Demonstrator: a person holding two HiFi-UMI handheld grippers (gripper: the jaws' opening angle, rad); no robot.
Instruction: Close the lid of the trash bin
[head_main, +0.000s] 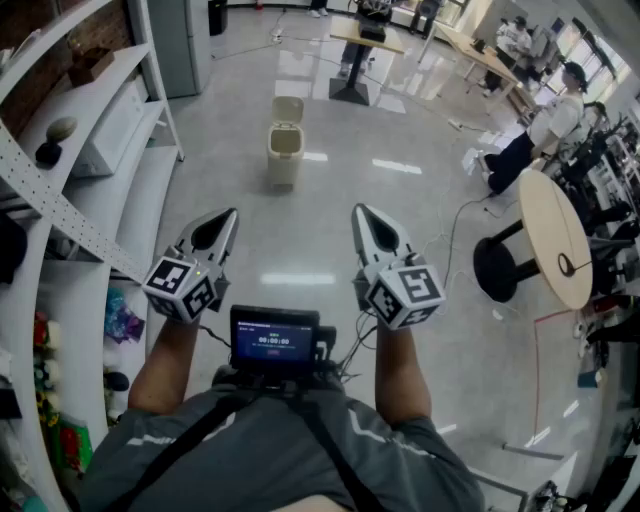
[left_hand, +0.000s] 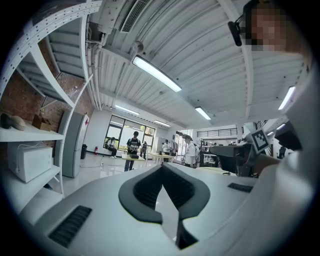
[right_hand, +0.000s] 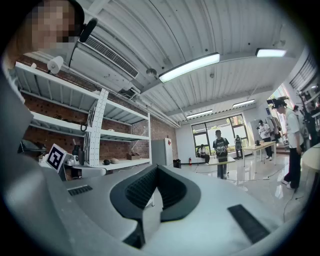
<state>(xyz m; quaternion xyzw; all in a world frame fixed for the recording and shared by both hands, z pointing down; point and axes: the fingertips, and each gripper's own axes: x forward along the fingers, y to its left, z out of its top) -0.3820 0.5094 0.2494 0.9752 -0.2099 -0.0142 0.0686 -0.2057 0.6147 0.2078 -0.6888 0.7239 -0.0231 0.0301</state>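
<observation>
A small beige trash bin (head_main: 284, 152) stands on the glossy floor well ahead of me, its lid (head_main: 288, 109) flipped up. Both grippers are held in front of my chest, far short of the bin. The left gripper (head_main: 232, 213) points forward with its jaws together and nothing between them. The right gripper (head_main: 358, 210) is likewise shut and empty. In the left gripper view the left gripper (left_hand: 162, 167) is tilted upward at the ceiling and distant room, and so is the right gripper (right_hand: 156, 168) in the right gripper view. The bin shows in neither gripper view.
White shelving (head_main: 110, 150) with small items runs along the left. At the right are a round wooden table (head_main: 553, 238), a black stool (head_main: 500, 266), a floor cable (head_main: 455, 225) and seated people (head_main: 545, 125). Another table (head_main: 366, 42) stands beyond the bin.
</observation>
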